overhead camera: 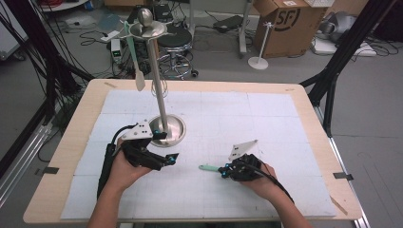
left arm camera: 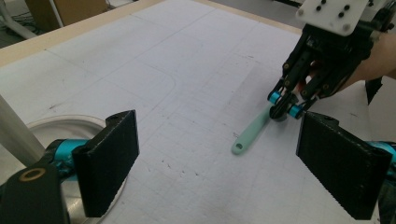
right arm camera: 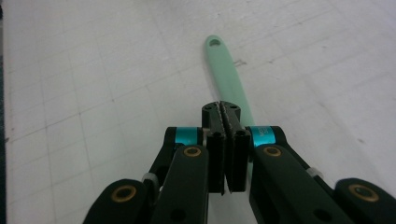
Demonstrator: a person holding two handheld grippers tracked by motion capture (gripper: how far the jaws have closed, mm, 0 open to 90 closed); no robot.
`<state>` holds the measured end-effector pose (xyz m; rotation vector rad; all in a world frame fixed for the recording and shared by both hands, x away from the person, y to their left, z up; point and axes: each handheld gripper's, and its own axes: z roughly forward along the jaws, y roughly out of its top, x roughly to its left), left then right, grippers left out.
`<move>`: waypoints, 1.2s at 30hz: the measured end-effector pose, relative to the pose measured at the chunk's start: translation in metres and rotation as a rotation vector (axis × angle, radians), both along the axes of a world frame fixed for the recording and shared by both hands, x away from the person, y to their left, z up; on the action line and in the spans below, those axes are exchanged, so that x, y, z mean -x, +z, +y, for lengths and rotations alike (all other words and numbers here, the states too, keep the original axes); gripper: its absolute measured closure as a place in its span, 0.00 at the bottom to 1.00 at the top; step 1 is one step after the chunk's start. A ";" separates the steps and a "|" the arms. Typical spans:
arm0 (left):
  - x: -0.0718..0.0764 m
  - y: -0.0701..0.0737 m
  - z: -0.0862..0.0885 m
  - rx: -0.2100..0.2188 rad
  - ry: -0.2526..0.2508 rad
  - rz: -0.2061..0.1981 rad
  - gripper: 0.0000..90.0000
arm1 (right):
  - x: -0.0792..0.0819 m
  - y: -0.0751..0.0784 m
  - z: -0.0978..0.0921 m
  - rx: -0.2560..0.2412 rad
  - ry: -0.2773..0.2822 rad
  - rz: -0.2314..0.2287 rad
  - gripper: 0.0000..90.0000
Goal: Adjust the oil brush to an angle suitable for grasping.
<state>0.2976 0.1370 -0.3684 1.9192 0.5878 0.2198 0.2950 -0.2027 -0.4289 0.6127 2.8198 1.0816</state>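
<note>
The mint-green utensil handle (right arm camera: 229, 74) is being pinched flat on the white mat (overhead camera: 266, 114) by the right gripper (overhead camera: 223, 170) — jaws closed on it. The left gripper (overhead camera: 172, 158) is being held wide, empty, beside the hanging stand (overhead camera: 167, 128) — seemingly its destination.

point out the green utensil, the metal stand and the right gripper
green utensil (left arm camera: 252, 131), left gripper view, middle of its handle
metal stand (overhead camera: 158, 76), high view, its upright pole
right gripper (right arm camera: 226, 112), right gripper view, tips of its closed jaws, over the utensil
</note>
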 end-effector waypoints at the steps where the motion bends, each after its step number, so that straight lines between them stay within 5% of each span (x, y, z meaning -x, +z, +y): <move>1: 0.000 0.000 0.000 0.001 0.000 0.000 0.15 | -0.001 -0.002 0.004 0.010 0.008 0.001 0.99; 3: 0.000 0.000 0.000 -0.001 0.002 0.000 0.15 | -0.002 -0.006 0.010 0.041 -0.003 -0.008 0.99; 13: 0.000 0.000 0.000 -0.002 0.001 0.001 0.15 | -0.018 -0.008 0.004 0.002 -0.090 -0.007 0.99; 27: -0.002 0.000 0.005 0.014 0.011 0.000 0.15 | -0.013 0.010 -0.015 -0.080 -0.111 -0.026 0.62; 36: -0.003 0.000 0.005 0.013 0.012 0.000 0.15 | -0.012 0.016 -0.027 -0.105 -0.135 -0.051 0.51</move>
